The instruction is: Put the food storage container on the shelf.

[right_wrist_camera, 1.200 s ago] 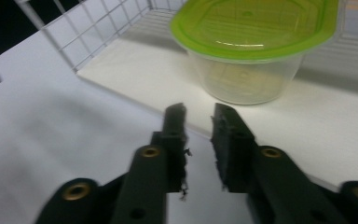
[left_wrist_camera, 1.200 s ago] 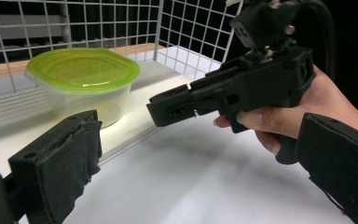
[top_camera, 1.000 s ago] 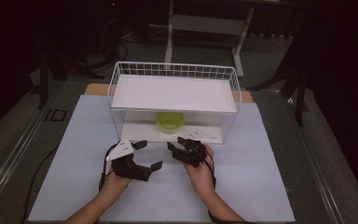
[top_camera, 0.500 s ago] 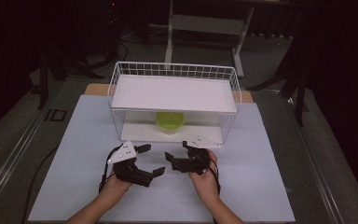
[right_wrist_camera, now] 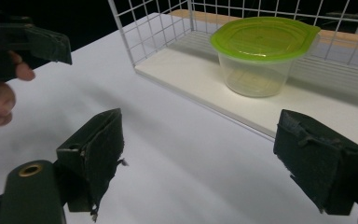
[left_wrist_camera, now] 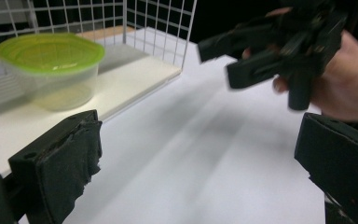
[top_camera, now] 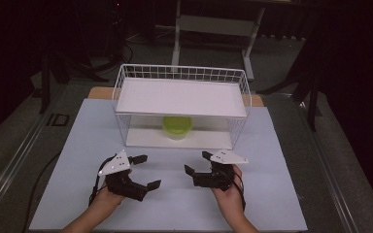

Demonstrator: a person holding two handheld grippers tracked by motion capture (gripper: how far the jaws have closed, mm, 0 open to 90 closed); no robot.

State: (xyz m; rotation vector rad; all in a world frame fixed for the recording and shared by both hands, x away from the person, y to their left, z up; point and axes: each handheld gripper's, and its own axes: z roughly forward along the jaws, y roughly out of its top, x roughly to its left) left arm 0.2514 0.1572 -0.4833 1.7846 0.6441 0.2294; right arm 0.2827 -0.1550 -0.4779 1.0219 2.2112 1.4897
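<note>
Green-lidded and see-through, one tub (top_camera: 177, 127) sits on the bottom shelf of one white wire rack (top_camera: 182, 104), ahead of both your claws and a little way off. You hold two claws over the white bench (top_camera: 272, 145). Your left claw (top_camera: 144, 171) is wide apart with nothing in it. Your right claw (top_camera: 198, 162) has just been opening and its jaws are wide, with nothing between them.
</note>
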